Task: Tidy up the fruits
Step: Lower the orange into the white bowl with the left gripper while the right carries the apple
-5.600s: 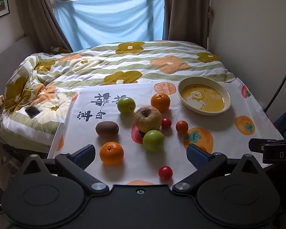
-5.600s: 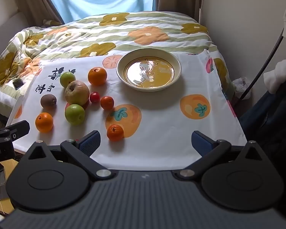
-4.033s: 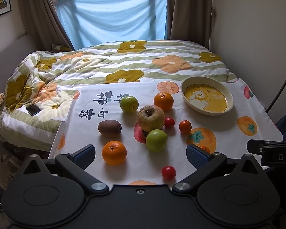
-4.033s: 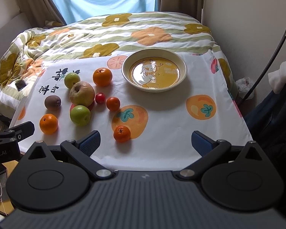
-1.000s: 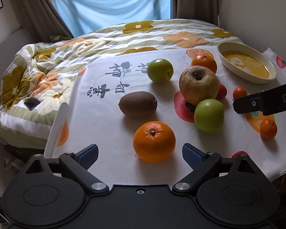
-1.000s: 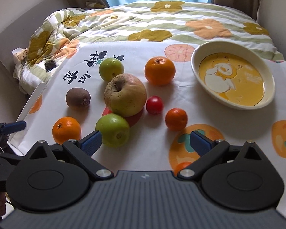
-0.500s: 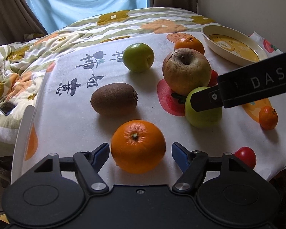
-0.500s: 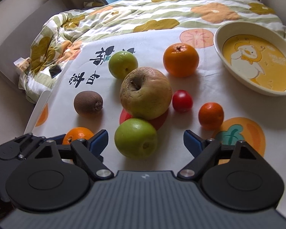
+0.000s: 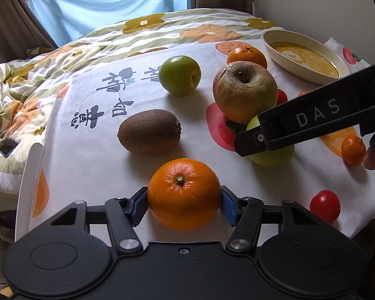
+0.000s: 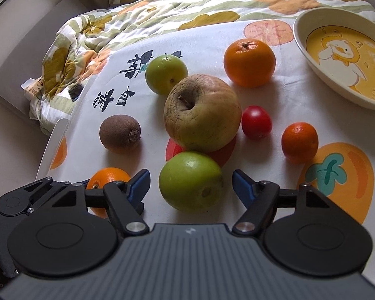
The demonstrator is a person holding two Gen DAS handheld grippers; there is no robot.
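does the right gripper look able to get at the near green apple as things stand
Probably yes. The right gripper already straddles the near green apple; its jaws have just been closing, gaps remain on both sides. The big wrinkled apple sits close behind, not between.

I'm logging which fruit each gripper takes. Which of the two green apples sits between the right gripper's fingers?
The near green apple, in front of the big wrinkled apple, sits between the right gripper; the far green apple lies beside the printed characters.

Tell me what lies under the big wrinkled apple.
The big wrinkled apple sits on a red fruit print on the tablecloth. Most of that print is covered by the apple.
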